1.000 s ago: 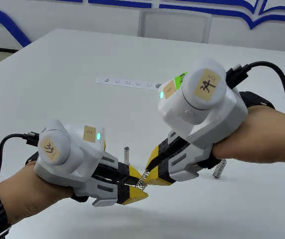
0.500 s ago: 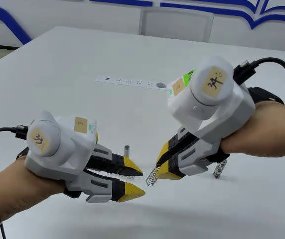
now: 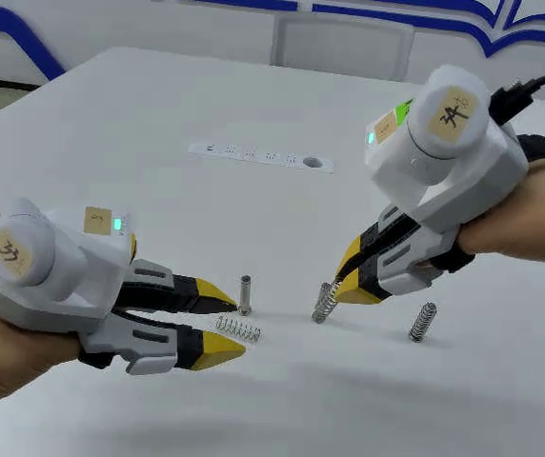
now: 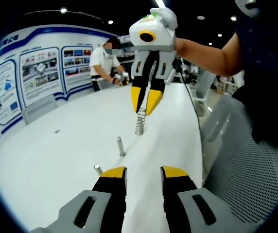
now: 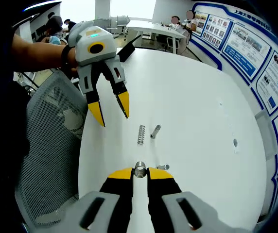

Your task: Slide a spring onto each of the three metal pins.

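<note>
My right gripper (image 3: 342, 291) is shut on a spring (image 3: 325, 302) that hangs slanted, its lower end near the table. In the right gripper view that spring (image 5: 139, 169) sits between the shut tips (image 5: 139, 173), with a pin (image 5: 163, 167) just to its right. My left gripper (image 3: 227, 327) is open and holds nothing, as its own view (image 4: 144, 172) confirms. A second spring (image 3: 238, 329) lies flat on the table between its tips, beside an upright bare metal pin (image 3: 245, 293). A third spring (image 3: 423, 322) stands tilted at the right; whether it sits on a pin I cannot tell.
A white power strip (image 3: 253, 154) lies across the white table (image 3: 111, 143) further back, and a grey chair (image 3: 339, 43) stands behind the far edge. A mesh chair (image 4: 246, 160) is close to the near edge. People stand at a far bench (image 4: 107, 63).
The two grippers have drawn apart: the left one back to the left with its jaws wider, the right one up and to the right with the spring in it.
</note>
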A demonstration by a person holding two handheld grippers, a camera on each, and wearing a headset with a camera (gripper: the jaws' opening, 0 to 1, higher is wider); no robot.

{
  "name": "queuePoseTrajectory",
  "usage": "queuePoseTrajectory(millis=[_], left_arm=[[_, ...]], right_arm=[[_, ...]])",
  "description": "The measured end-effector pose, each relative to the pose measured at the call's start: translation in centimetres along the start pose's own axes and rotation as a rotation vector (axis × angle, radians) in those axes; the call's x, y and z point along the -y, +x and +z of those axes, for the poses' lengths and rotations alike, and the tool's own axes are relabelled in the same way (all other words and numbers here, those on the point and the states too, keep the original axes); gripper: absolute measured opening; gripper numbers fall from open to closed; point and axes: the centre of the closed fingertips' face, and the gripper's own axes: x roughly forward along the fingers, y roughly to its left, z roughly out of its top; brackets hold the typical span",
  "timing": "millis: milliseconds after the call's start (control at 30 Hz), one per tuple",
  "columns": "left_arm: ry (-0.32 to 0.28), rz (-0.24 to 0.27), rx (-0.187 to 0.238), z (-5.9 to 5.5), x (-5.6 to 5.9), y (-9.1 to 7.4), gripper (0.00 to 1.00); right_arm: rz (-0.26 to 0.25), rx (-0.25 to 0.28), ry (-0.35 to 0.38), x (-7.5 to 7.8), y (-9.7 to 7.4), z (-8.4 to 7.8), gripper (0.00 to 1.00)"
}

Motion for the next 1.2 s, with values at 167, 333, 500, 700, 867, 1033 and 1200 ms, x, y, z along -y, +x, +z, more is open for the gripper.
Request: queuePoseTrajectory(millis=[167,333,500,700,867,1033,1200], left_arm=[[-0.028,0.032,0.011,-0.2,-0.4,-0.6,0.33],[-0.080,0.066,0.026,-0.7,-0.6,-1.4,0.38],[-0.119,0.086,0.032,-1.1,-0.6,-1.9,0.42],[-0.134,0.105,0.040,-1.2,-0.3,-2.4,0.46],[-0.149,0.110,0.045,-1.1,-0.2,-2.4,0.50],[-0.153,0.110,0.050,-1.1,0.0,-2.1,0.51],[-0.153,0.107,0.052,-1.0,0.3,-1.8,0.52]], right_arm=[[-0.013,-0.016,0.002,0.7,0.0,-0.3,0.11],[-0.024,-0.030,0.008,1.6,-0.2,-0.6,0.12],[-0.030,-0.041,0.008,2.1,-0.2,-0.7,0.12],[-0.036,-0.056,0.013,3.1,0.0,-0.8,0.12],[-0.033,-0.067,0.020,3.8,0.6,-0.9,0.12],[-0.031,-0.085,0.015,4.2,1.3,-0.9,0.12],[-0.021,-0.108,0.024,4.6,2.0,-1.3,0.12]])
